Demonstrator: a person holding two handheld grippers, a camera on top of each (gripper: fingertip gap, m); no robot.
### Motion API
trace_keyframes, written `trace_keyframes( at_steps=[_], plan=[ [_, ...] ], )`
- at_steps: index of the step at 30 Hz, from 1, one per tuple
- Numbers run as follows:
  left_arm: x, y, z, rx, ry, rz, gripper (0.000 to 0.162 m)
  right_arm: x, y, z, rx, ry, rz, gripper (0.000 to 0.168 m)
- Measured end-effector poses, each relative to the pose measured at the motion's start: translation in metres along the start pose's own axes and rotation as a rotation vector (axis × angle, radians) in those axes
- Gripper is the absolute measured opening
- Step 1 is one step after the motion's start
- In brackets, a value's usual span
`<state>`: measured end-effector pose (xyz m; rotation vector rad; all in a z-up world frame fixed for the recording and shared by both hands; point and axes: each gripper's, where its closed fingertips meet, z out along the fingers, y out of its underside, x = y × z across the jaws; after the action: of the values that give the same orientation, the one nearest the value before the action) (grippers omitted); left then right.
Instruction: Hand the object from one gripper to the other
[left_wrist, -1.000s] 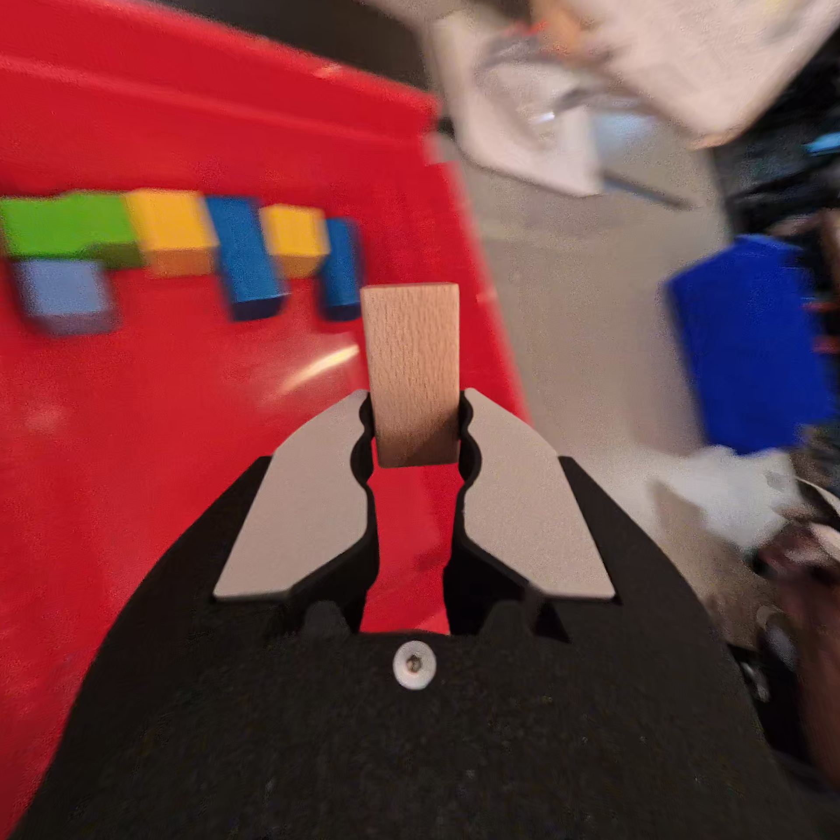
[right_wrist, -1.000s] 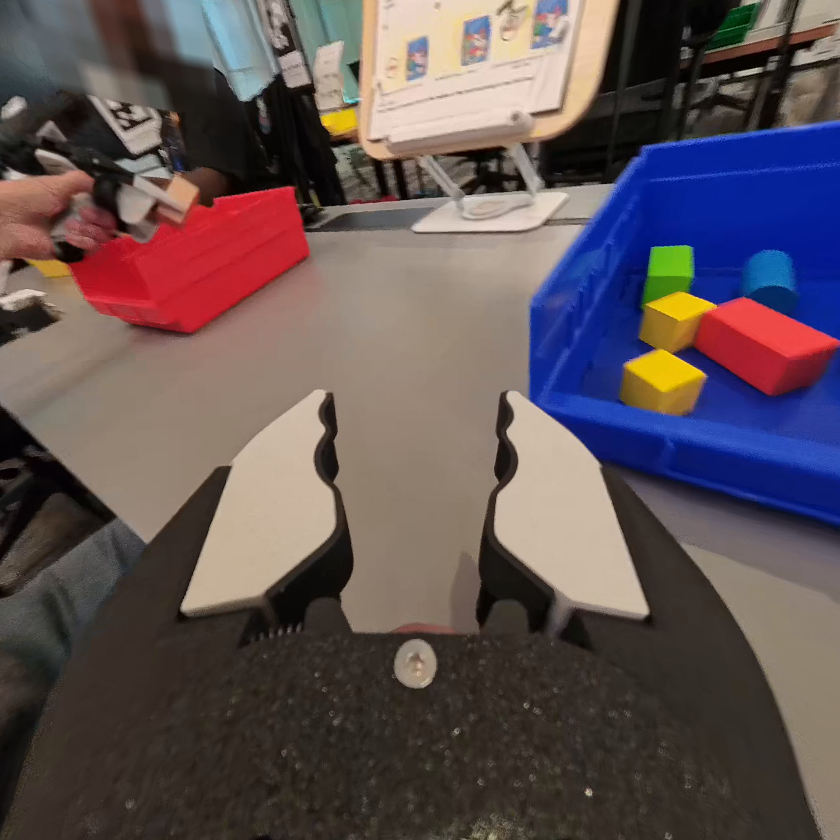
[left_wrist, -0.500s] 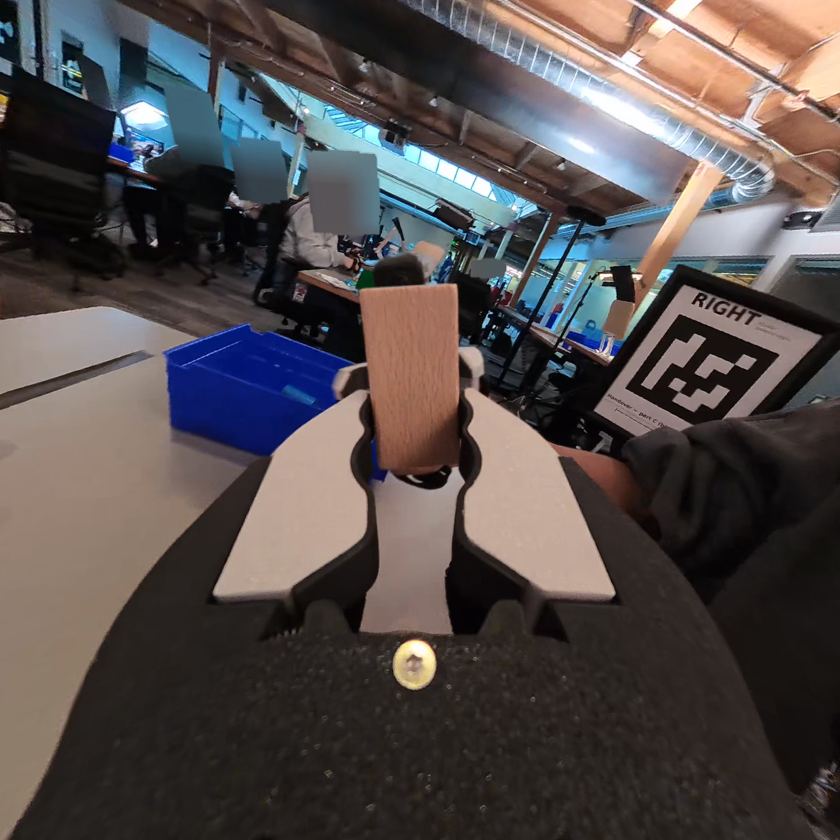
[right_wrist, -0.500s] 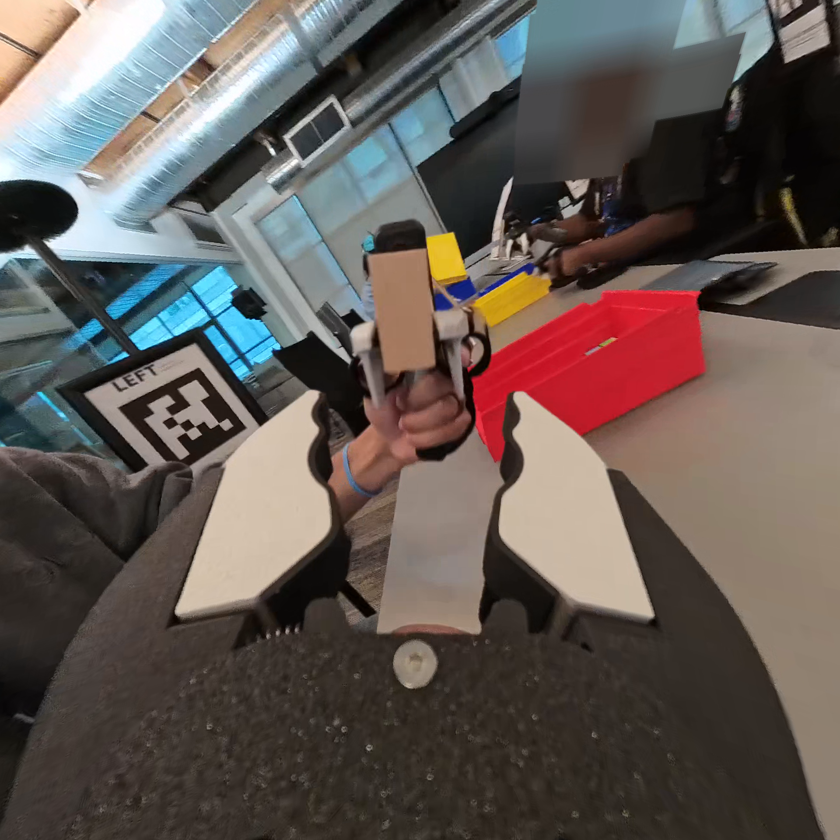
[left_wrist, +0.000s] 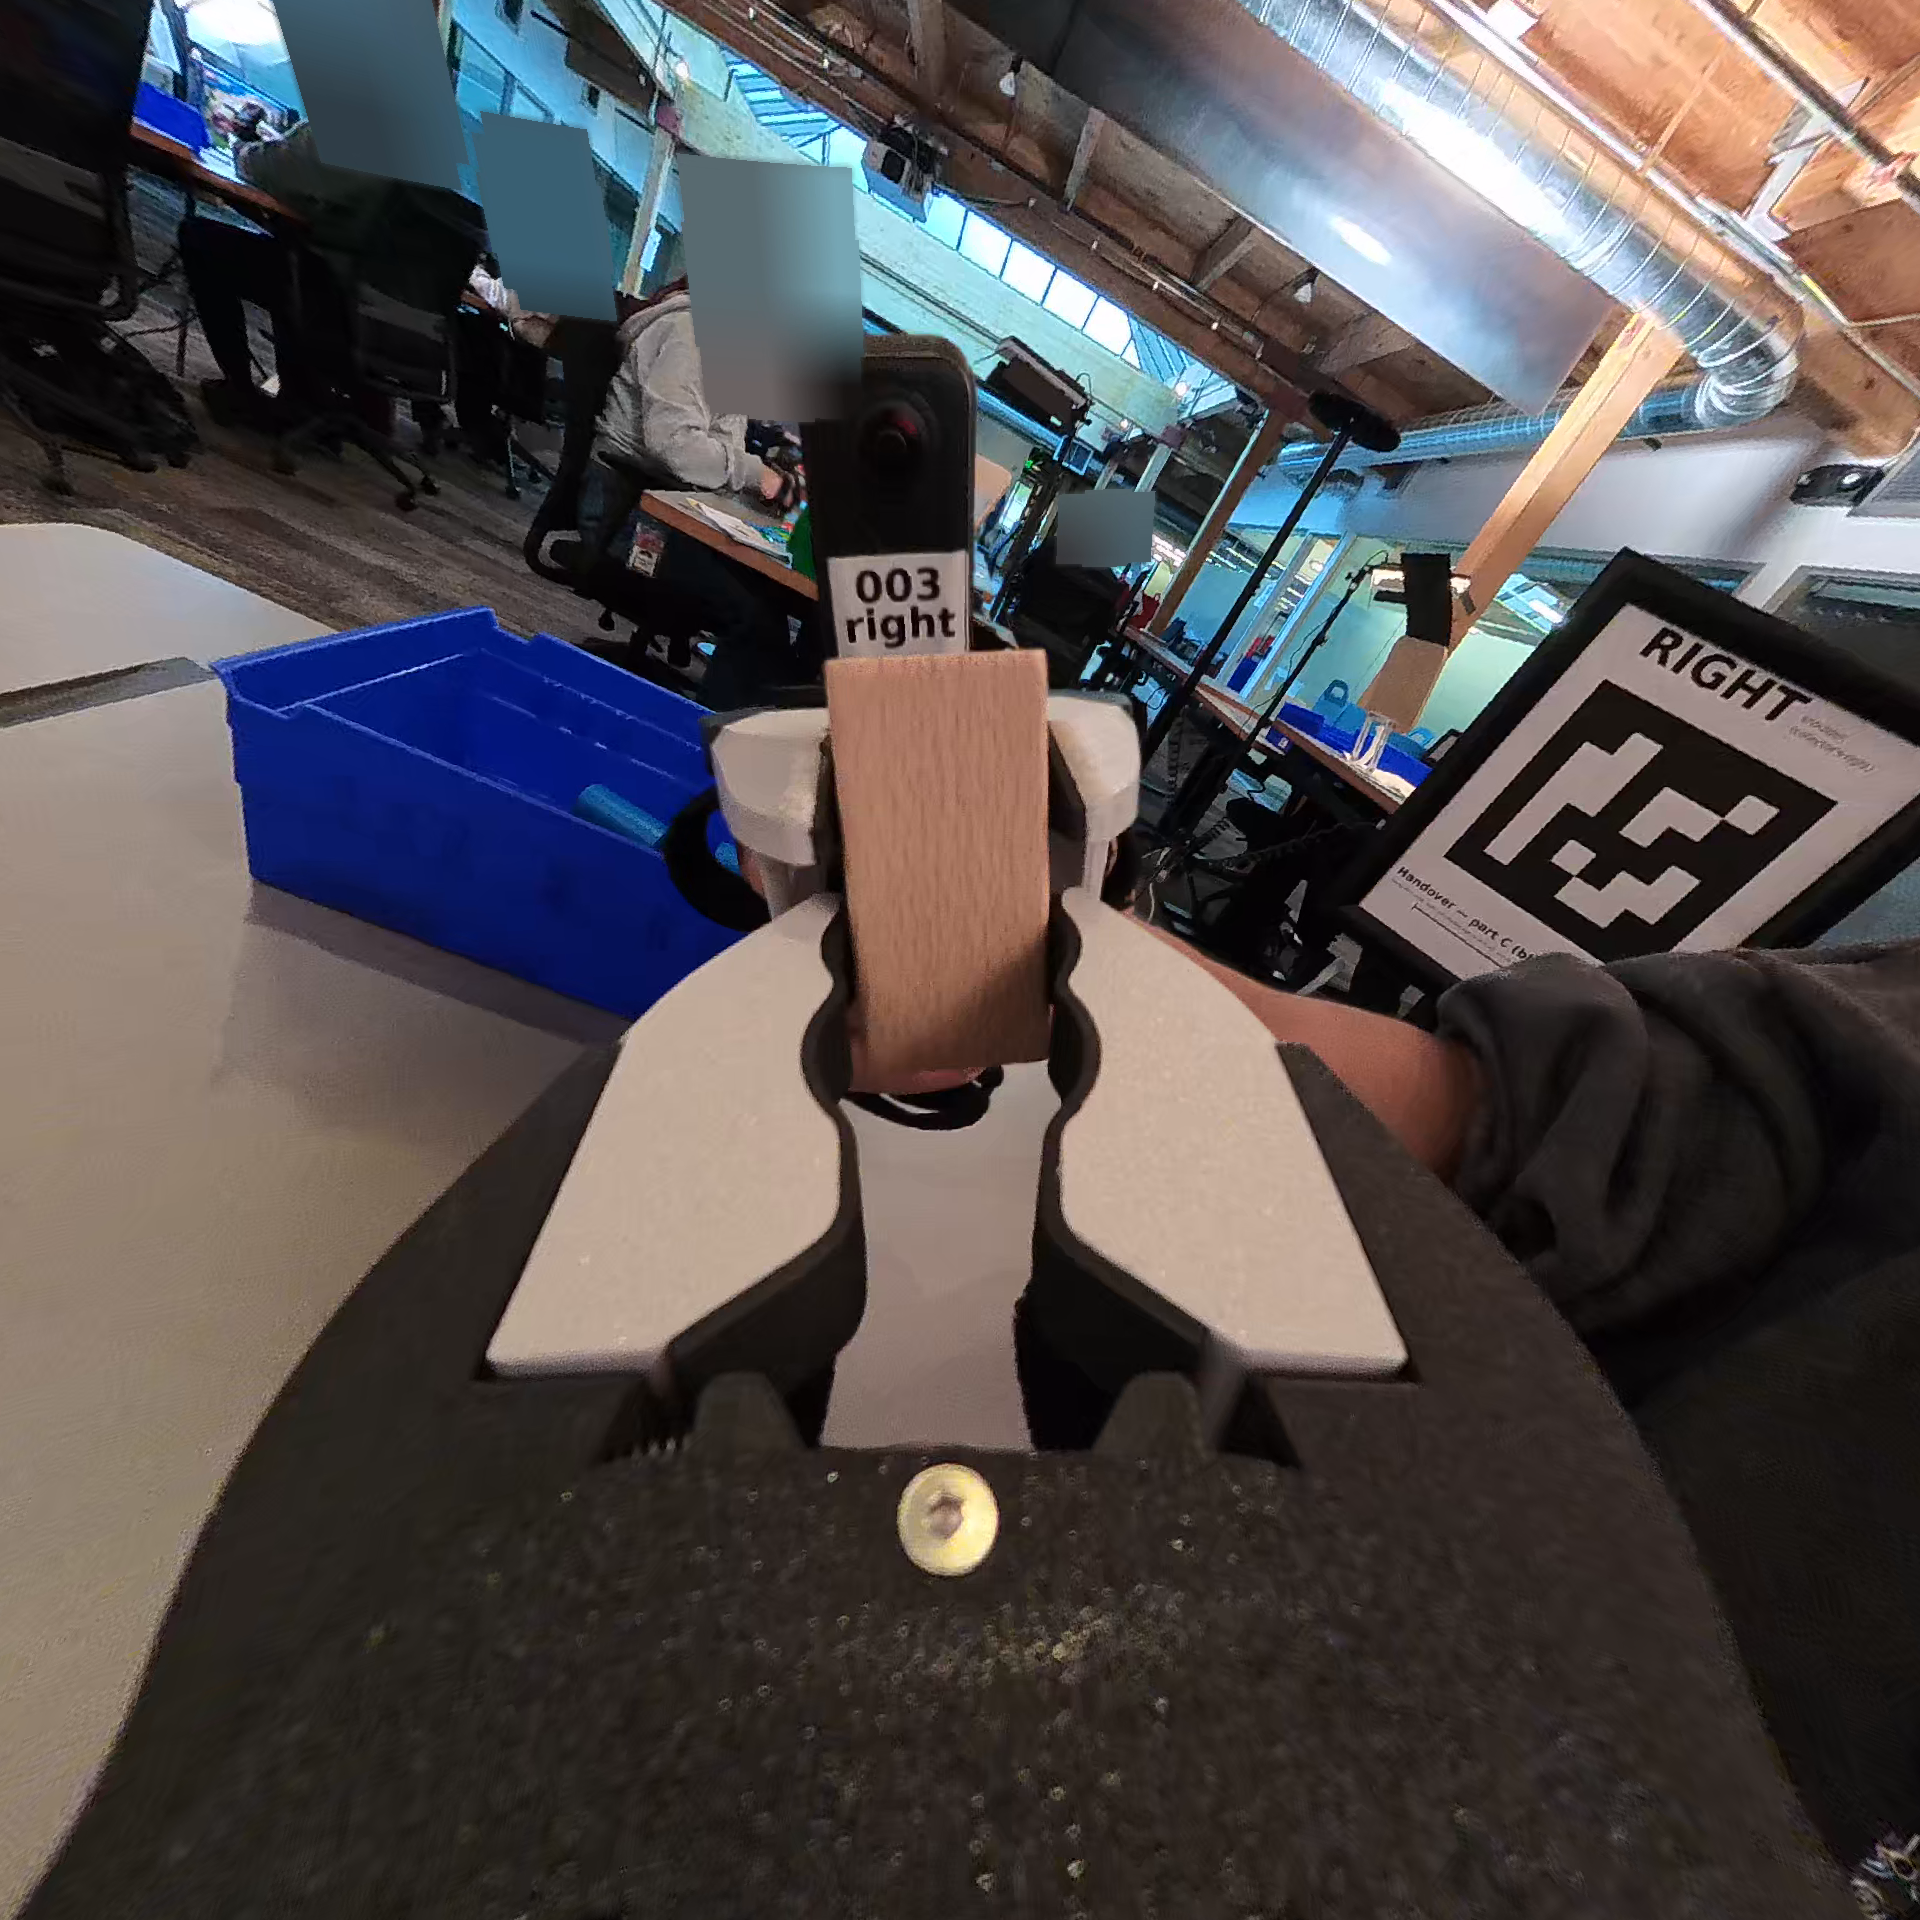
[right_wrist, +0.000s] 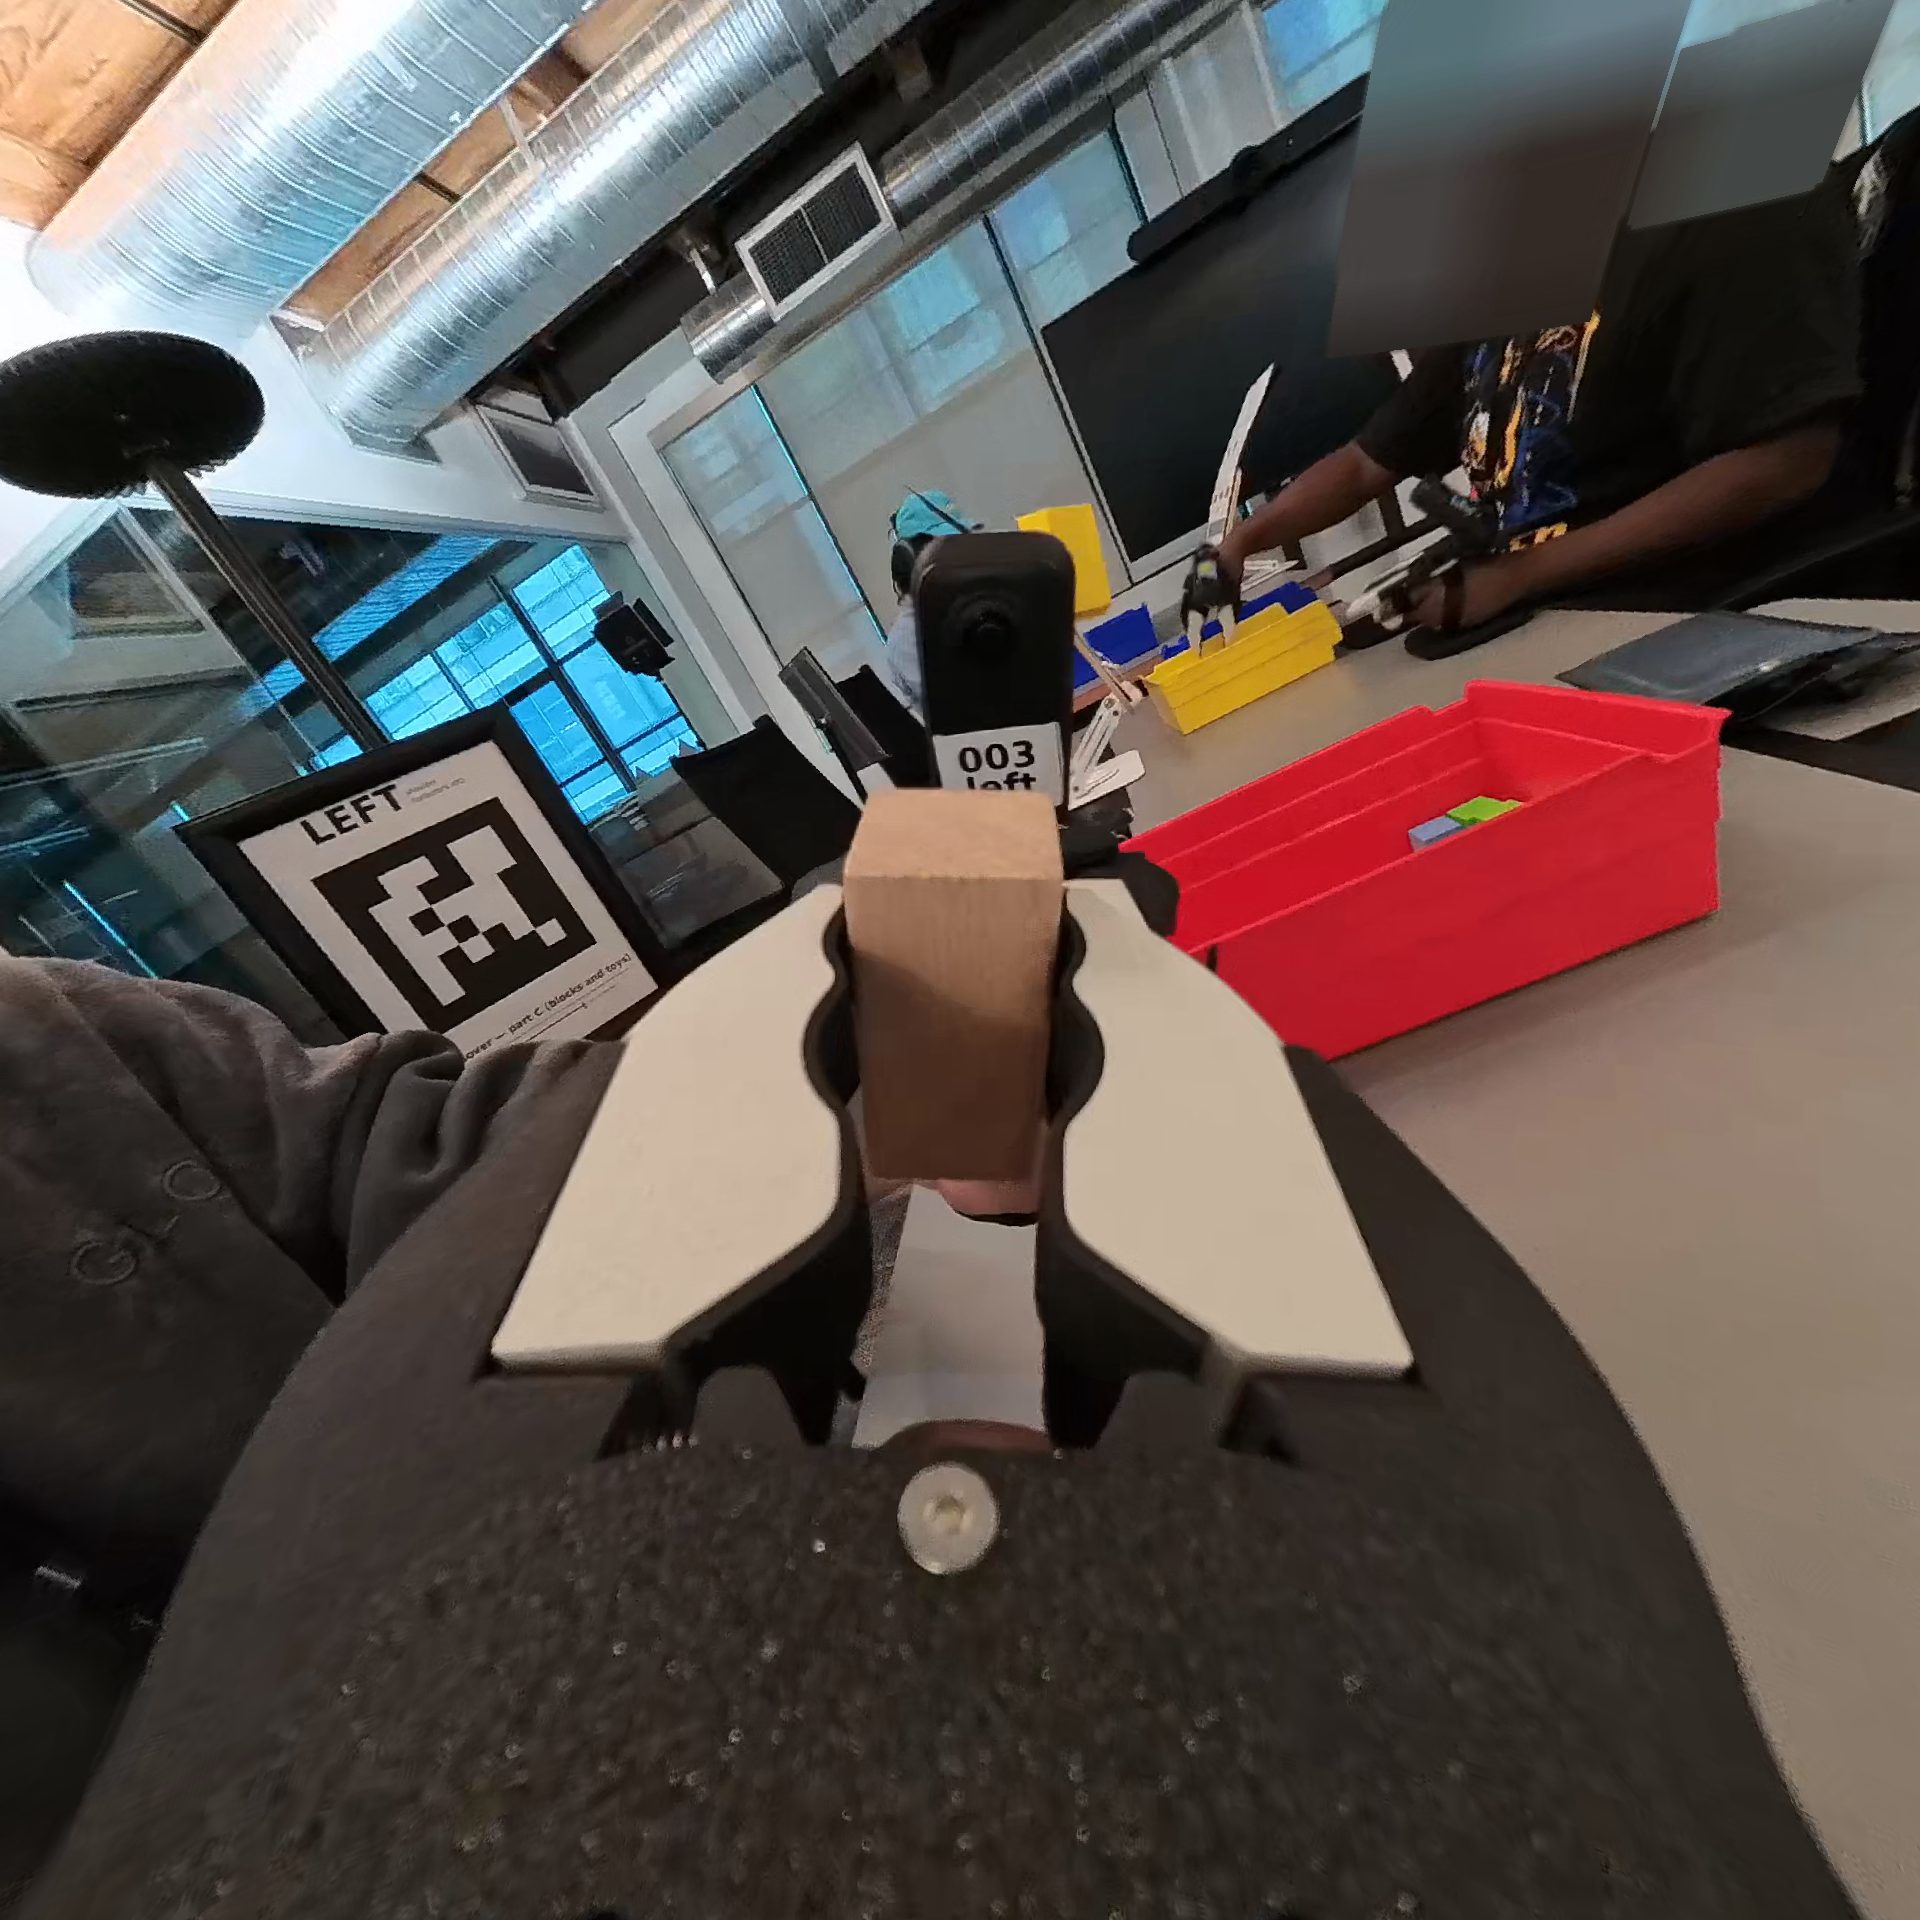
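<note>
The right gripper (right_wrist: 948, 1013) fingers (right_wrist: 717, 1122) clasp an upright wooden block (right_wrist: 951, 987).

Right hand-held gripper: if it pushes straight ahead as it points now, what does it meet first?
The right hand-held gripper already closes on the wooden block. Straight on, it would likely meet the left hand-held gripper facing it on the same block; depth is unclear.

Left wrist view: wooden block (left_wrist: 940, 862) hides middle of right gripper (left_wrist: 925, 790); only white finger ends show either side. Whether those fingers touch block: cannot tell. Blue bin (left_wrist: 457, 769) contents mostly hidden by wall; one blue cylinder end peeks out. Marker board (left_wrist: 1642, 800) cut off below by dark sleeve (left_wrist: 1683, 1132).

Right wrist view: left gripper's fingers hidden behind block (right_wrist: 951, 977). Red bin (right_wrist: 1455, 883) contents too small to tell beyond green and blue bits
</note>
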<state>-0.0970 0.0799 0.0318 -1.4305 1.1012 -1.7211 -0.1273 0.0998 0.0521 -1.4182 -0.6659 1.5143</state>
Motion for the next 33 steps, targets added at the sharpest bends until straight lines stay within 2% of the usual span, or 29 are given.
trace_keyframes(
  at_steps=[6,8,10,12,14,16,18,21,25,28,33],
  plan=[
    [-0.007,0.004,-0.005,0.023,-0.089,-0.031,0.034,0.005,0.0,-0.002,-0.015,0.06,-0.008,0.034],
    [-0.004,0.018,-0.013,0.011,-0.132,-0.052,0.057,0.001,-0.012,-0.012,0.001,0.075,0.002,0.034],
    [0.002,0.043,-0.027,-0.023,-0.18,-0.064,0.06,-0.002,-0.031,-0.037,-0.003,0.173,-0.03,0.034],
    [0.01,0.074,-0.046,-0.057,-0.23,-0.08,0.055,0.002,-0.049,-0.078,-0.065,0.385,-0.104,0.034],
    [0.021,0.102,-0.067,-0.063,-0.259,-0.108,0.05,0.013,-0.057,-0.135,-0.195,0.657,-0.174,0.034],
    [0.029,0.122,-0.088,-0.043,-0.292,-0.137,0.05,0.031,-0.048,-0.205,-0.45,0.949,-0.272,0.034],
    [0.034,0.128,-0.103,-0.026,-0.325,-0.144,0.05,0.044,-0.021,-0.265,-0.736,1.088,-0.264,0.035],
    [0.037,0.12,-0.112,-0.014,-0.368,-0.1,0.049,0.061,0.032,-0.329,-1.041,1.119,-0.089,0.034],
    [0.037,0.114,-0.109,-0.014,-0.402,-0.046,0.044,0.075,0.094,-0.358,-1.293,1.022,0.065,0.034],
    [0.035,0.122,-0.104,-0.058,-0.42,-0.021,0.044,0.09,0.114,-0.375,-1.469,1.014,0.013,0.035],
    [0.038,0.125,-0.1,-0.074,-0.426,0.002,0.044,0.1,0.135,-0.384,-1.632,0.889,-0.012,0.035]
  ],
)
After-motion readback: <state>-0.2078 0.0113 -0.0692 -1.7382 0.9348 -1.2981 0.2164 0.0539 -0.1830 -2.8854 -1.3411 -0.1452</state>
